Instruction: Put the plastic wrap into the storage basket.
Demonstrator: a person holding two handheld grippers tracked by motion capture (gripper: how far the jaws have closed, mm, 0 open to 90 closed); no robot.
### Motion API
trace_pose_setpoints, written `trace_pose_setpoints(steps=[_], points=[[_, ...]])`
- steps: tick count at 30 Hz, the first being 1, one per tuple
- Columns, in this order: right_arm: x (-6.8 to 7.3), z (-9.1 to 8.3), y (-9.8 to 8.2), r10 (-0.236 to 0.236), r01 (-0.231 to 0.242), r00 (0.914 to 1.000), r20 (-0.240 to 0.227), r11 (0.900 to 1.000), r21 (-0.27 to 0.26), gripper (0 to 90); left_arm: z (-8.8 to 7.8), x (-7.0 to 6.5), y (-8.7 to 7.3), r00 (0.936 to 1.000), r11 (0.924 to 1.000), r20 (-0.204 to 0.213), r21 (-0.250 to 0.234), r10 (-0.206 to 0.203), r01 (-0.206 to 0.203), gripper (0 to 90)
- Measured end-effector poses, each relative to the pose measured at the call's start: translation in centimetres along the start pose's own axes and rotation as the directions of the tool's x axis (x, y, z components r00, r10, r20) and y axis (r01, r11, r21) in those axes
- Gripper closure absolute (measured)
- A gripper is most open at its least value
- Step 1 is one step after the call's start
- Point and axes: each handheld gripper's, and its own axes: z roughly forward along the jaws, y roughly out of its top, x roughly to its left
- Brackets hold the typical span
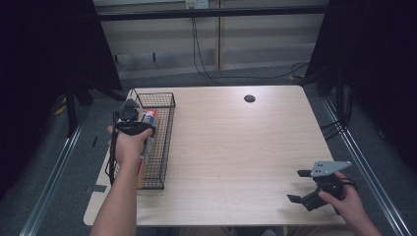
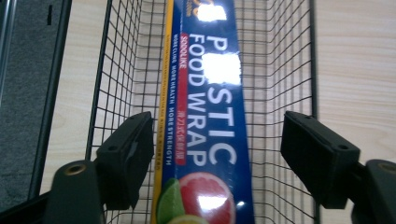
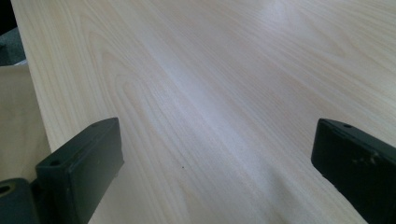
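High view: left gripper (image 1: 134, 119) is being held over the basket (image 1: 167, 142) at the table's (image 1: 236, 147) left edge; right gripper (image 1: 306, 186) is being held low, well right of the basket, jaws spread, empty.

Left gripper view: jaws are being held wide either side of the wrap box (image 2: 205, 116) lying in the basket, nothing gripped. Likely step: box pickup; descent and closing needed next.

Right gripper view: bare table is being faced, jaws apart.
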Motion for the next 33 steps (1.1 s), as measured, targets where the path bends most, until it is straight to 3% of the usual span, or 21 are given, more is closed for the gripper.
trace_pose_setpoints(steps=[14,19,33], points=[[0.1,-0.1,0.0,-0.003,0.003,1.0,0.002,1.0,0.0,1.8,-2.3,-2.3,0.2,0.9957,0.997,0.084,-0.07,0.039,-0.033,21.1],[0.1,0.0,0.1,-0.007,0.007,1.0,-0.004,1.0,0.0,1.8,-2.6,-4.5,-0.1,0.988,0.9929,0.131,-0.097,0.082,-0.069,19.9],[0.1,-0.2,0.1,-0.004,0.004,1.0,-0.001,1.0,-0.003,1.8,-2.9,-7.9,-0.1,0.9693,0.9828,0.197,-0.139,0.148,-0.122,17.5]])
